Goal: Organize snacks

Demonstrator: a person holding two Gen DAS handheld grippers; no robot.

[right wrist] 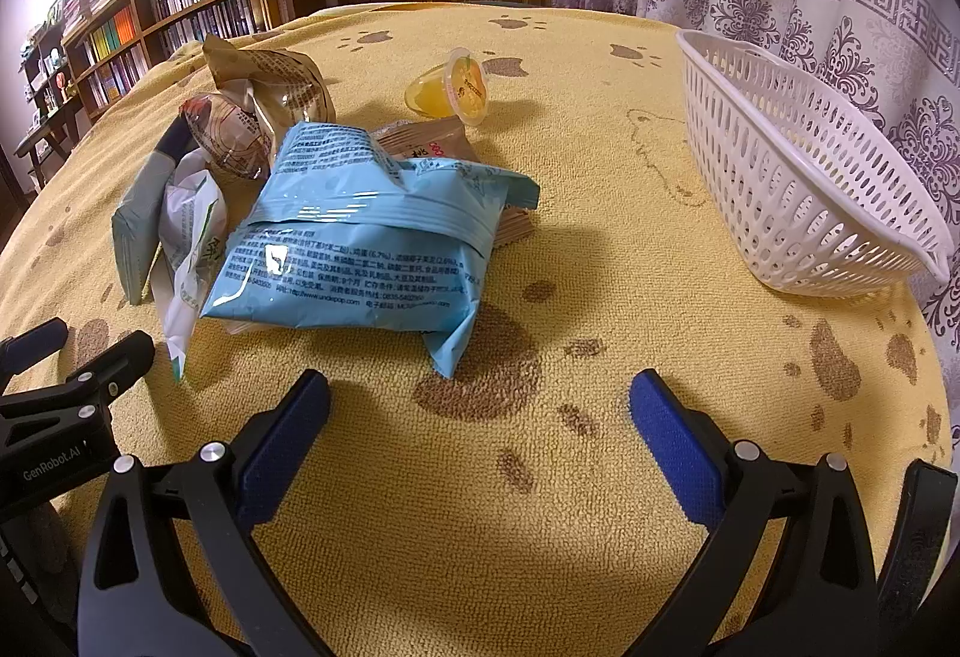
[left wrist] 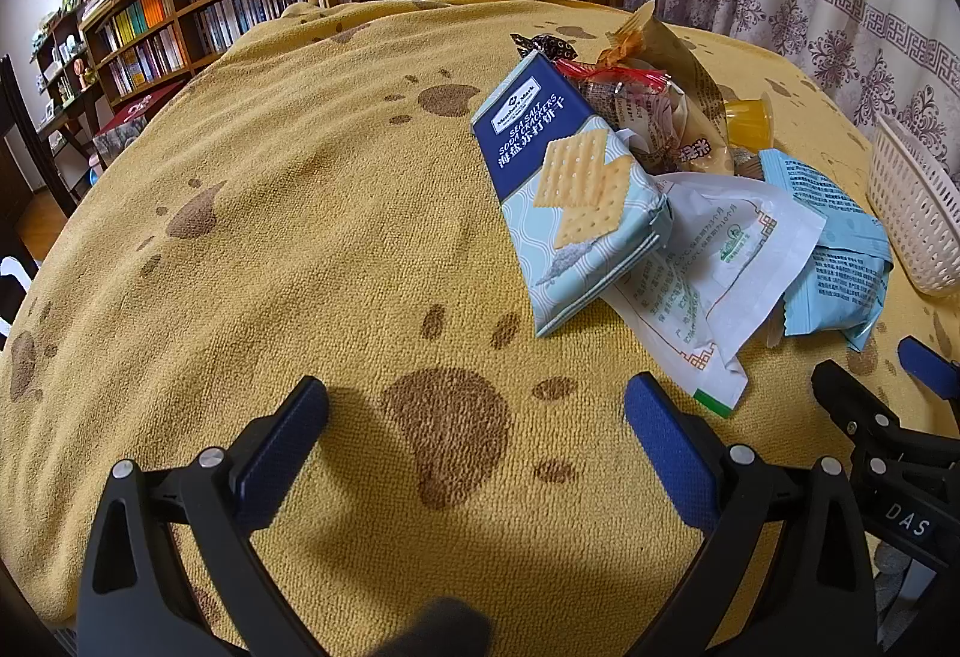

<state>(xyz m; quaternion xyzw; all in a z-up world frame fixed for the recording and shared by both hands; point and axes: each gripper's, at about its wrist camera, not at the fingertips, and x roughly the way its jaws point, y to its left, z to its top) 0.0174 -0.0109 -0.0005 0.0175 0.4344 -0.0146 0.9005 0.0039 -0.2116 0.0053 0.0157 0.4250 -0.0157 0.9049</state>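
Two grippers, both spread wide, empty. Left gripper [left wrist: 477, 408]: cracker pack [left wrist: 576, 201] ahead-right of my fingers, stiff, brittle; grip its long edges. Right gripper [right wrist: 480, 405]: blue bag [right wrist: 360, 249] ahead-left, puffy, slick; pinch the seam. Basket [right wrist: 804, 165] far right.

Bare yellow cloth [right wrist: 480, 507] near the front: free passage. Snack pile [right wrist: 360, 237] blocks centre-left. White basket [right wrist: 810, 213] stands right, with an open lane of cloth between them.

My left gripper [left wrist: 477, 405] hangs low with jaws spread wide, empty; my right gripper [right wrist: 480, 405] sits just beside it, likewise agape.
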